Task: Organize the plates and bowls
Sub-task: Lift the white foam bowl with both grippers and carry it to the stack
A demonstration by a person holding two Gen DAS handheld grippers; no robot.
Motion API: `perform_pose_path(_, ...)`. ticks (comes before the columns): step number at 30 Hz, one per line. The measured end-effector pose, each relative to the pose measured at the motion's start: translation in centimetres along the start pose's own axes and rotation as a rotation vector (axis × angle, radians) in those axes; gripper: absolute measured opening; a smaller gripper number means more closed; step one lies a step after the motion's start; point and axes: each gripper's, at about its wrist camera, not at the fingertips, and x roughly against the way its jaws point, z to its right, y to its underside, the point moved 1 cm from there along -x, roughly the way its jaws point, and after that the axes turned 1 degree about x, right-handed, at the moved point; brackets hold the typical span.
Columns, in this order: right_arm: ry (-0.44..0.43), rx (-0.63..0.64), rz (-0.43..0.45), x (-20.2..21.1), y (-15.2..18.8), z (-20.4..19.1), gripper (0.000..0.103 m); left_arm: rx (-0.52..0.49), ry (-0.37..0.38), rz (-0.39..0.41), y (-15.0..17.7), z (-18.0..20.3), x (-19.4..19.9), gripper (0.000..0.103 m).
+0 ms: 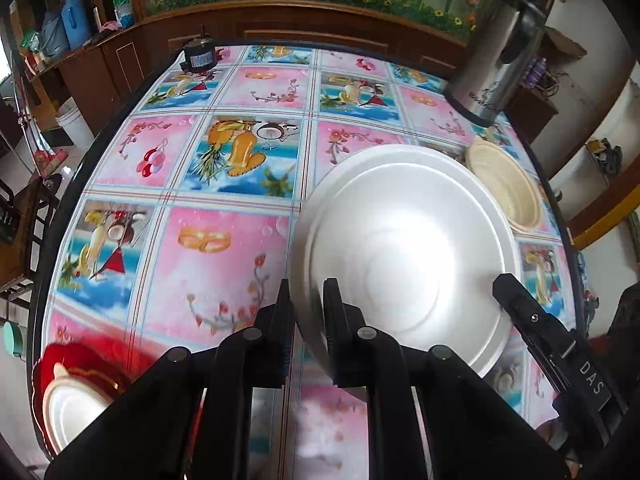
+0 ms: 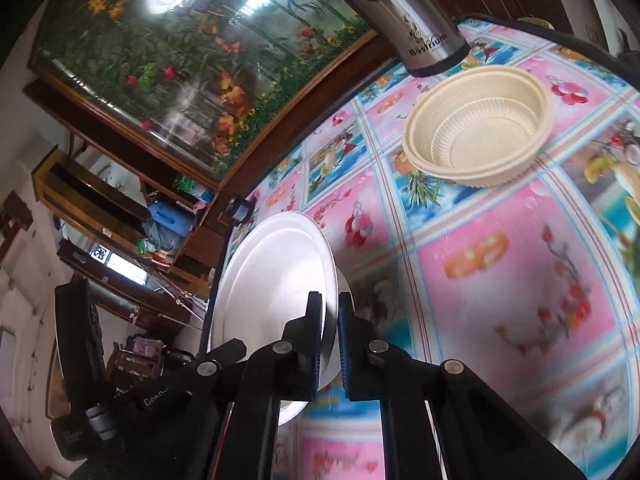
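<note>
Both grippers, left (image 1: 308, 300) and right (image 2: 330, 312), are clamped on the white plate (image 1: 404, 256) held above the table (image 1: 224, 80); beige bowls (image 2: 478, 128) near its far edge remain unsorted.

"DAS" on right gripper (image 1: 592, 372); "Bosnium"-like brand, partly unclear, on steel flask (image 2: 420, 36); "Gen0"-like fragment on left gripper (image 2: 156, 402).

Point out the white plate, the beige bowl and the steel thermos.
white plate (image 1: 404, 248), left wrist view, on its inner well.
beige bowl (image 2: 472, 148), right wrist view, on its inside floor.
steel thermos (image 2: 416, 28), right wrist view, on its lower body.
</note>
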Motion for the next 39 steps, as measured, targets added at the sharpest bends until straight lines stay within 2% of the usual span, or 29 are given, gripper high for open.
perform_pose_path(7,-0.032,0.076,0.023,5.0,3.1,-3.3,0.007,0.002,0.044,0.094,4.3,-2.4,6.1,0.012)
perform_pose_path(11,-0.064,0.13,0.027,6.9,4.9,-6.2,0.008,0.001,0.032,0.158,6.3,-5.0,9.7,0.013)
perform_pose_path(16,-0.131,0.212,-0.007,7.6,7.9,-10.9,0.007,0.039,-0.002,0.215,8.4,-10.0,13.4,0.013)
perform_pose_path(22,-0.187,0.328,-0.057,6.6,11.9,-16.7,0.008,0.111,-0.037,0.25,10.4,-15.4,15.5,0.013)
perform_pose_path(30,-0.202,0.463,-0.105,5.8,16.2,-21.8,0.008,0.146,-0.084,0.269,12.9,-18.9,16.3,0.013)
perform_pose_path(34,-0.176,0.493,-0.144,4.6,17.8,-22.3,0.009,0.155,-0.102,0.238,13.9,-19.8,15.0,0.013)
perform_pose_path(39,-0.125,0.512,-0.178,3.2,19.4,-21.6,0.01,0.177,-0.085,0.178,15.2,-20.4,13.0,0.013)
